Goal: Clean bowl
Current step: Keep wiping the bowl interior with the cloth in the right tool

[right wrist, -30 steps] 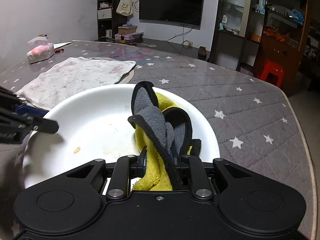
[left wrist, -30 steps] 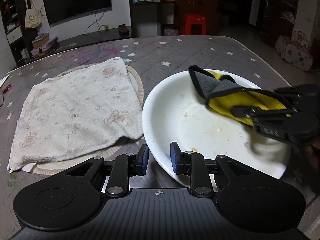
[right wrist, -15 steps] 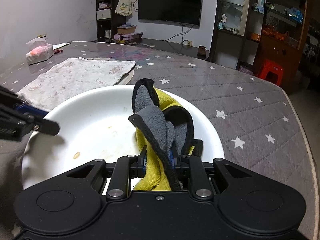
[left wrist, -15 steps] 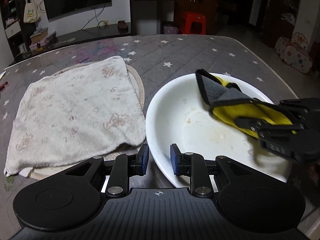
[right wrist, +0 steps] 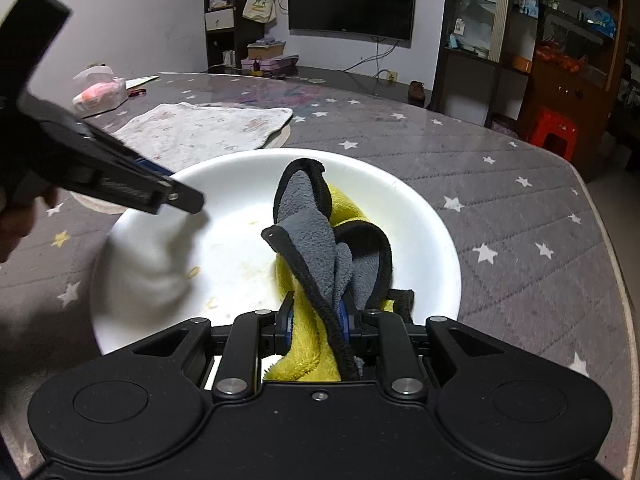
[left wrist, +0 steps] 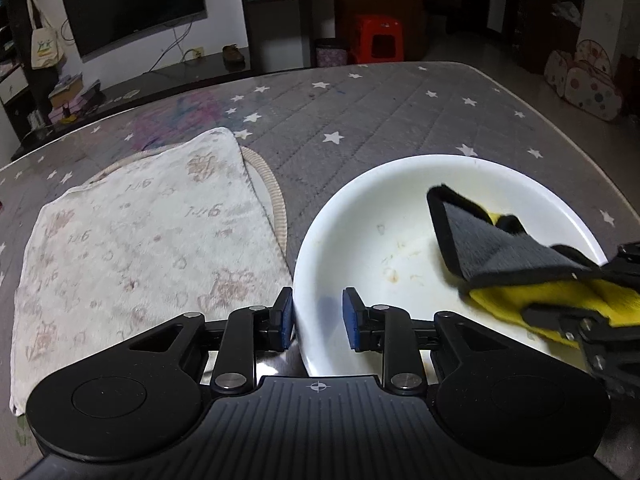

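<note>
A white bowl (left wrist: pixel 400 208) with food smears stands on the grey star-patterned table. My left gripper (left wrist: pixel 316 316) straddles the bowl's near-left rim, one blue pad outside and one inside. Its jaws are opening and the pads do not press on the rim. From the right wrist view the left gripper (right wrist: pixel 176 196) reaches over the bowl (right wrist: pixel 224 248) from the left. My right gripper (right wrist: pixel 314 320) is shut on a yellow and grey cloth (right wrist: pixel 316 236), which rests inside the bowl. In the left wrist view the cloth (left wrist: pixel 500 248) and right gripper (left wrist: pixel 552 284) come in from the right.
A pale patterned towel (left wrist: pixel 140 248) lies over a round mat (left wrist: pixel 276 208) just left of the bowl. A tissue pack (right wrist: pixel 100 94) sits at the far left of the table. The table's edge (right wrist: pixel 612 240) curves past on the right. A red stool (left wrist: pixel 378 36) stands beyond.
The left gripper has moved in over the bowl's rim and its pads stand slightly wider apart. The right gripper has slid the cloth a little across the bowl.
</note>
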Tool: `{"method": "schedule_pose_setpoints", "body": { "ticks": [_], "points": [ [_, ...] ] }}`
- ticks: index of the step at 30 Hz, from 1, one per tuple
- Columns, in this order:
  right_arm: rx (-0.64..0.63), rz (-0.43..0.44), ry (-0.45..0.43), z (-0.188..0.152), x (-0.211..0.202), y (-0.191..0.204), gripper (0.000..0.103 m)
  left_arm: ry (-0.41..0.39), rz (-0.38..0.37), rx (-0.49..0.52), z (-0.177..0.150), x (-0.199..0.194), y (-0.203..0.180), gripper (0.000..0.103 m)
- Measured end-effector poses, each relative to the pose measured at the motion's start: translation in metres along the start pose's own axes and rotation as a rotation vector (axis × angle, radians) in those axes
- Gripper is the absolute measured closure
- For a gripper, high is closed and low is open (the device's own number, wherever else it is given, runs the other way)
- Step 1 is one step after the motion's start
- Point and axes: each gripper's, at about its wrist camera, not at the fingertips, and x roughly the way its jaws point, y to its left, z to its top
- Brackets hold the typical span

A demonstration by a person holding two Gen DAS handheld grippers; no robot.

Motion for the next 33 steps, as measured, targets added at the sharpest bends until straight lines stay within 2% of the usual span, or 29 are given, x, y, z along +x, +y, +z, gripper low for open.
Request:
{"method": "schedule_pose_setpoints", "body": {
  "ticks": [5,15,33],
  "points": [
    [-0.013,0.006,0.008,0.000,-0.003,0.005,0.082,-0.007,0.003,0.015,-0.002,0.000,-0.001,0.076],
    [0.020,-0.032,-0.019,0.003,0.008,-0.006,0.082,-0.012,-0.012,-0.016,-0.016,-0.013,0.000,0.078],
    [-0.005,-0.063,-0.038,0.013,0.025,-0.013,0.082,-0.019,-0.035,-0.039,-0.042,-0.037,-0.013,0.077]
  ]
}}
